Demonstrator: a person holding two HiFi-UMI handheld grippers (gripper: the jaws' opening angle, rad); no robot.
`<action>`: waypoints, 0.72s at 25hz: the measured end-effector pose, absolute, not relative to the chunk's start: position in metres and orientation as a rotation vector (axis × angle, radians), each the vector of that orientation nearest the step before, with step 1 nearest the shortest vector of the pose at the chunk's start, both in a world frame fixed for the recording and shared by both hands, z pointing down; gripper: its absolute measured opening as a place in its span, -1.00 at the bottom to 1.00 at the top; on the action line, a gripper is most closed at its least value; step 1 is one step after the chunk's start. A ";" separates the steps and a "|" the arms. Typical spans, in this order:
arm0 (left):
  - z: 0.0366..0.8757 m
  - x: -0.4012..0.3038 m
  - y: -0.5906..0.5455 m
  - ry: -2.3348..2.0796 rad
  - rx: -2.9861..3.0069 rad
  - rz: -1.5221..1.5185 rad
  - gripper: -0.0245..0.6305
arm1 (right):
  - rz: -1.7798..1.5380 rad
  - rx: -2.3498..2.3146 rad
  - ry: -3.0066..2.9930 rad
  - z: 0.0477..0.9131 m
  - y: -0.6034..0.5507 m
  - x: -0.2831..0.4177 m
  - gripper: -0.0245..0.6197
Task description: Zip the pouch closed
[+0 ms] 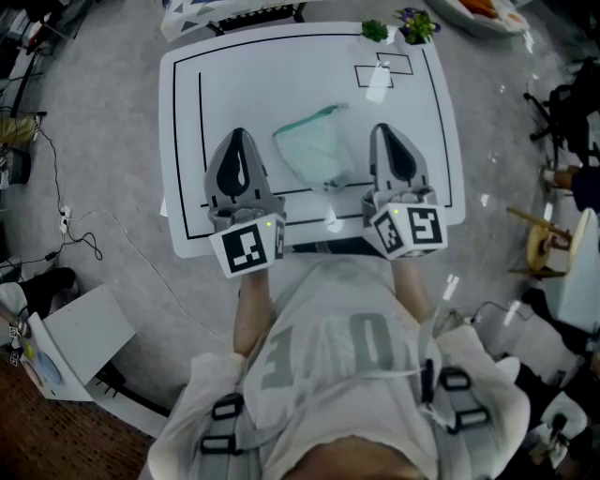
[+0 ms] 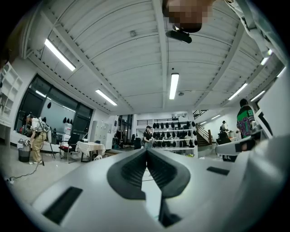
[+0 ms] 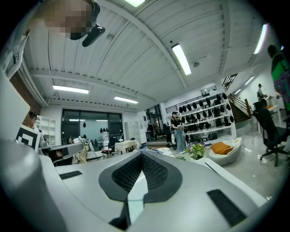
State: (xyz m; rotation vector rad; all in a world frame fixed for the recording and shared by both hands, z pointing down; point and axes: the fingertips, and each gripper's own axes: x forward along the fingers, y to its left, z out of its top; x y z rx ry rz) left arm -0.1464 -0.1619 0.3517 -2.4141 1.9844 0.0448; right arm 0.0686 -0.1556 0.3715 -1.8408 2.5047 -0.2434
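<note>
The pouch [image 1: 317,148] shows in the head view only. It is pale green and see-through, and it lies flat on the white bench [image 1: 234,84] between the two tools, closer to the right one. A darker strip runs along its far edge. That is likely the zip, but it is too small and blurred to tell whether it is open or shut, and no slider can be made out. The pouch's near right corner comes just beside the right tool [image 1: 382,129]; I cannot tell whether they touch.

The left tool [image 1: 237,136] is clenched with nothing in it. In the left gripper view its ribbed pads [image 2: 136,170] meet at the tip along one line. The right tool is clenched and empty too, its pads [image 3: 129,174] pressed together in the right gripper view. Both tools point level across the room, and each one's body fills the lower part of its view.

The marker cubes [image 1: 248,247] cover the person's hands, so only the forearms [image 1: 248,314] show below them.

Both cubes hang over the bench's near edge, against the person's body. A black line [image 1: 200,112] frames the bench top just inside its rim, with a second upright line along the left. Two small plants [image 1: 417,25] stand at the far right corner, well apart from the pouch. Bare bench top lies beyond the pouch, and also between the pouch and the left tool.
</note>
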 end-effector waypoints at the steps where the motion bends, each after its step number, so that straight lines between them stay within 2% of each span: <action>1: 0.350 -0.146 -0.164 1.992 -2.403 0.043 -0.90 | -0.244 -1.838 2.498 0.371 -0.158 0.072 -0.90; 13: 0.342 -0.140 -0.176 2.052 -2.322 0.056 -0.90 | -0.423 -1.696 2.491 0.382 -0.175 0.087 -0.87; 14: 0.343 -0.139 -0.177 2.047 -2.335 0.064 -0.84 | -0.463 -1.671 2.502 0.384 -0.176 0.085 -0.69; 15: 0.344 -0.138 -0.179 2.041 -2.354 0.075 -0.62 | -0.519 -1.644 2.513 0.389 -0.178 0.083 -0.44; 16: 0.345 -0.136 -0.180 2.036 -2.373 0.089 -0.48 | -0.588 -1.618 2.515 0.395 -0.179 0.081 -0.32; 18: 0.347 -0.134 -0.181 2.038 -2.397 0.117 -0.36 | -0.744 -1.577 2.486 0.411 -0.179 0.080 -0.20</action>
